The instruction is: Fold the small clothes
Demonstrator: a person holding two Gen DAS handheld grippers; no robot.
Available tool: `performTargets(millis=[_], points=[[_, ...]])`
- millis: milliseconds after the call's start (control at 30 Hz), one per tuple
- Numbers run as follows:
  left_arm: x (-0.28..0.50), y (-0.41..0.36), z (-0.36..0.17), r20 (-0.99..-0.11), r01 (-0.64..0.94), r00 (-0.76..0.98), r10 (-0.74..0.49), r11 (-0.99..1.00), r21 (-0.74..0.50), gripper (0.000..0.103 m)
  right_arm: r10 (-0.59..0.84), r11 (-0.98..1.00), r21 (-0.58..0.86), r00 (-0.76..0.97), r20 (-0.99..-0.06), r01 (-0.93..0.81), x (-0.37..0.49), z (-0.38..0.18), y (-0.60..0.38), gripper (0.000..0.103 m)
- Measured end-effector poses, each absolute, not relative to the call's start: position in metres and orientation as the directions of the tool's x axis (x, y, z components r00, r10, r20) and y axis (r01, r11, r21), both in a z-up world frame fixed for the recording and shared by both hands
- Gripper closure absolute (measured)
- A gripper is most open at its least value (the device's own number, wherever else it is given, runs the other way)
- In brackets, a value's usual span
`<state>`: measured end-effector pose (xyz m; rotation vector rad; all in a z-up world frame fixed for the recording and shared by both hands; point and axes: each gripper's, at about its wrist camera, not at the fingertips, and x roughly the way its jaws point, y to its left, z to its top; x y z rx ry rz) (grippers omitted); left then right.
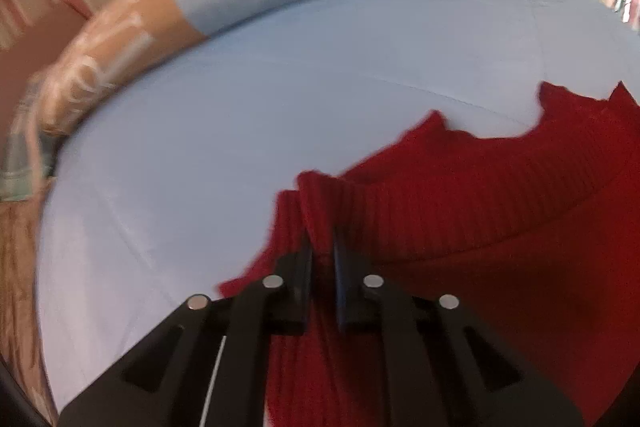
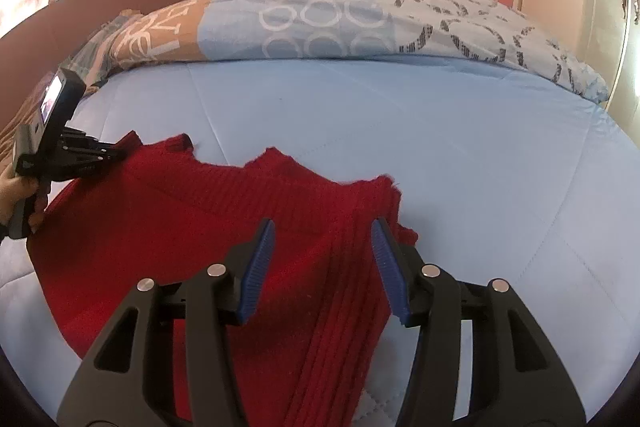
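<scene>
**Red sweater on the bed, left side pinched**

Your red sweater (image 2: 168, 227) lies on the light blue sheet (image 2: 440, 147), its ragged far edge facing the patterned quilt (image 2: 320, 23). There's plenty of bare sheet beyond it and to your right. Your left gripper (image 1: 322, 247) is clamped nearly closed on a ribbed fold. Your right gripper (image 2: 323, 239) is spread wide over the ribbed edge, holding nothing.
</scene>
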<state>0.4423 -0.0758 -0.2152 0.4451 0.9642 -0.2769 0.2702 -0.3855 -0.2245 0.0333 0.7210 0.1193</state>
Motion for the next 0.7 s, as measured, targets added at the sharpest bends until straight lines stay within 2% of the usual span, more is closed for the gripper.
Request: performTargets(millis=[133, 200, 300, 333, 433, 500, 633, 700], points=[[0.43, -0.067, -0.218, -0.772, 0.355, 0.635, 0.021, 0.88, 0.316, 0.093, 0.12, 0.993, 0.087, 0.758, -0.641, -0.083, 0.272, -0.224, -0.384, 0.052], [0.436, -0.057, -0.226, -0.78, 0.327, 0.625, 0.031, 0.897, 0.297, 0.089, 0.122, 0.992, 0.103, 0.748, -0.652, -0.072, 0.276, -0.229, -0.385, 0.052], [0.444, -0.049, -0.235, -0.804, 0.316, 0.595, 0.025, 0.912, 0.262, 0.077, 0.11, 0.993, 0.107, 0.735, -0.669, -0.051, 0.278, -0.236, -0.384, 0.053], [0.442, -0.048, -0.23, -0.8, 0.321, 0.6, 0.01, 0.913, 0.252, 0.07, 0.109, 0.993, 0.106, 0.74, -0.664, -0.051, 0.275, -0.234, -0.383, 0.053], [0.427, -0.044, -0.208, -0.758, 0.33, 0.651, -0.022, 0.908, 0.257, 0.028, 0.119, 0.993, 0.095, 0.765, -0.633, -0.075, 0.262, -0.223, -0.375, 0.052], [0.409, -0.039, -0.192, -0.729, 0.346, 0.683, -0.055, 0.903, 0.256, 0.026, 0.11, 0.994, 0.076, 0.774, -0.623, -0.08, 0.251, -0.216, -0.37, 0.047], [0.366, -0.035, -0.171, -0.715, 0.351, 0.69, -0.115, 0.917, 0.191, 0.024, 0.102, 0.993, 0.112, 0.784, -0.612, -0.042, 0.223, -0.214, -0.364, 0.023], [0.345, -0.038, -0.169, -0.709, 0.342, 0.695, -0.123, 0.923, 0.175, 0.018, 0.104, 0.992, 0.123, 0.784, -0.612, -0.035, 0.21, -0.217, -0.359, 0.022]])
